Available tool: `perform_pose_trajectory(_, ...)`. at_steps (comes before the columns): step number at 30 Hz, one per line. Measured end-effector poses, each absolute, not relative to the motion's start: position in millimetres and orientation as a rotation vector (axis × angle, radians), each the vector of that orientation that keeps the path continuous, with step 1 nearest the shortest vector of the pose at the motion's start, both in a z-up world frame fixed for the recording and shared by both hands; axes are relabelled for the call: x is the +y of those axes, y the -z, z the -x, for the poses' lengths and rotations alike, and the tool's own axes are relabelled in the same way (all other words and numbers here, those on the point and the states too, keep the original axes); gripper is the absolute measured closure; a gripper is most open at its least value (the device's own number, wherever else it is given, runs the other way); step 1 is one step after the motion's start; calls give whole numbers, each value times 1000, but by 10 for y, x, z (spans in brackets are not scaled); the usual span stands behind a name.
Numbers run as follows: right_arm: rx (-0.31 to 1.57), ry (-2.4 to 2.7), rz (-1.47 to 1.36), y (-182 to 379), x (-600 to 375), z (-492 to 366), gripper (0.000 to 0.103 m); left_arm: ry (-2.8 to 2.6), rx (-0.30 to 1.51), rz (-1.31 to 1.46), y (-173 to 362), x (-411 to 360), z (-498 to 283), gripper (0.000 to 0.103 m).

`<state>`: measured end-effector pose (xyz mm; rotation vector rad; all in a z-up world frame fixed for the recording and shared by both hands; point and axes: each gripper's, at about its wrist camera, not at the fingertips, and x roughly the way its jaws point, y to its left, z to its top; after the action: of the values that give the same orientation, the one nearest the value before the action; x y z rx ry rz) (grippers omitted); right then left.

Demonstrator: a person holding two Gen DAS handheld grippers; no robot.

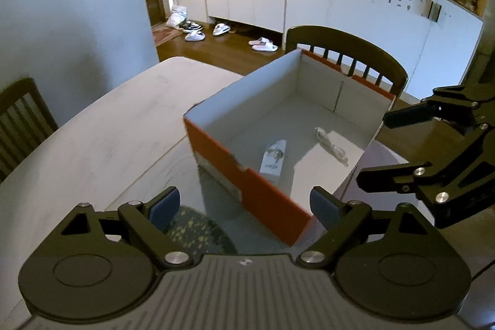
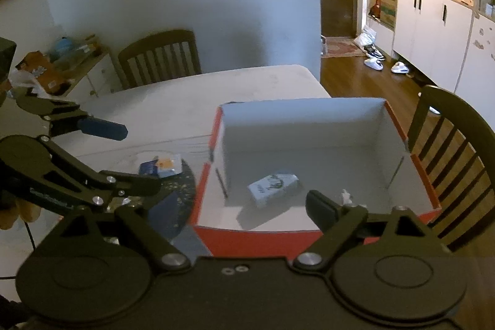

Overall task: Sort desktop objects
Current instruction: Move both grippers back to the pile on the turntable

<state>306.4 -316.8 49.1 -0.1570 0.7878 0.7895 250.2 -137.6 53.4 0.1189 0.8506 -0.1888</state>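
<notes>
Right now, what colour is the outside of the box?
Orange-red outside of the box, seen best from the right wrist.

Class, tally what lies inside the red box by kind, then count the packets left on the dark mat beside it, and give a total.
White carton in the red box: 1
Crumpled white wrapper in the box: 1
Small packets on the dark mat: 2, as far as shows
Total: 4
</notes>
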Motion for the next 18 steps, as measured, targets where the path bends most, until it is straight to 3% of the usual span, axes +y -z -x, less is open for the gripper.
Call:
perform_pose_trajectory(15,789,-864,174,-534,-2705,-2590,8,116,845,-52,-513,-855,-1875,12)
perform_pose_trajectory(18,785,-881,181,-536,-2602,-2496,7,88,850,-37,-472,-715,-1766,0)
